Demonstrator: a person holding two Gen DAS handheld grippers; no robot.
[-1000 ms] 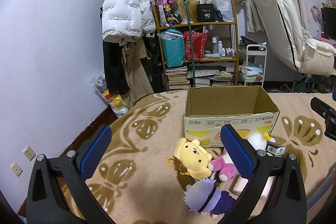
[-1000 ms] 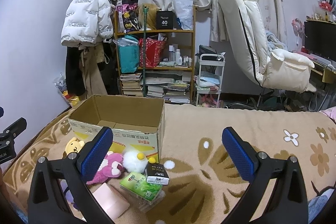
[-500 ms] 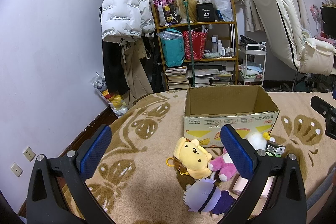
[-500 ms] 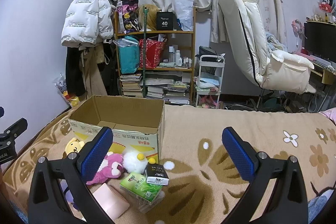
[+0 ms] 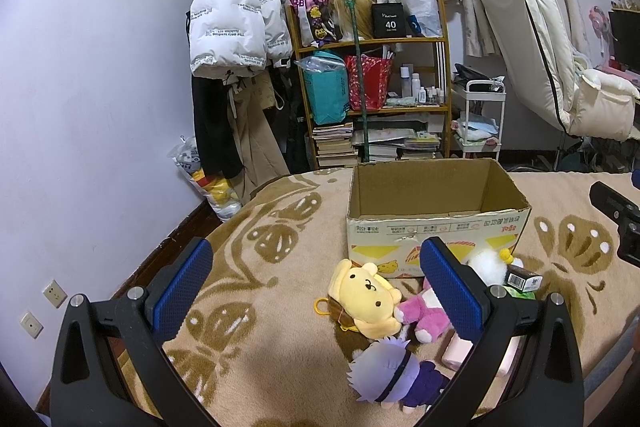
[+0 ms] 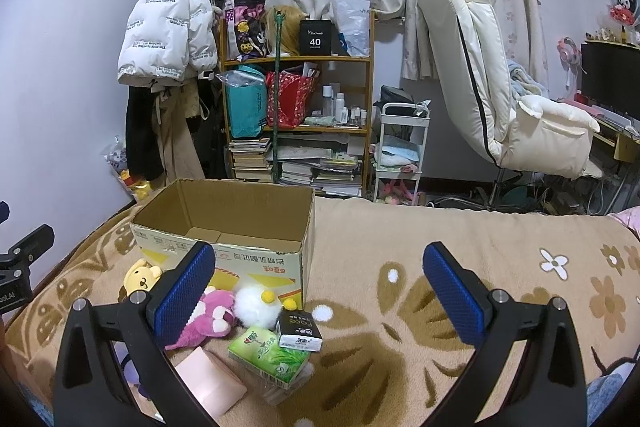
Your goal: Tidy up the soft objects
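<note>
Well, from the left wrist view, the left gripper (image 5: 316, 291) stands wide open with nothing between its blue pads, poised above the blanket (image 5: 256, 291). Ahead of it sits the open box (image 5: 436, 215), and it looks empty. Just before the box lie the toys: a yellow plush (image 5: 366, 297), a pink plush (image 5: 420, 311) touching it, a purple-haired doll (image 5: 394, 375) nearest the camera, and a white plush (image 5: 486, 263) against the box wall. I'd go for the yellow plush first; it lies most open to the left. Close on the fat of its body, not the loop at its side, and lift clear of the box rim before letting go.

From the right wrist view, the right gripper (image 6: 318, 293) is likewise spread wide and holds nothing. Beside the soft toys lie a green tissue pack (image 6: 270, 355), a black carton (image 6: 300, 331) and a pink block (image 6: 212, 383). The carton looks stiff, so I'd leave it out. This gripper suits the white plush, which sits nearest it.
</note>
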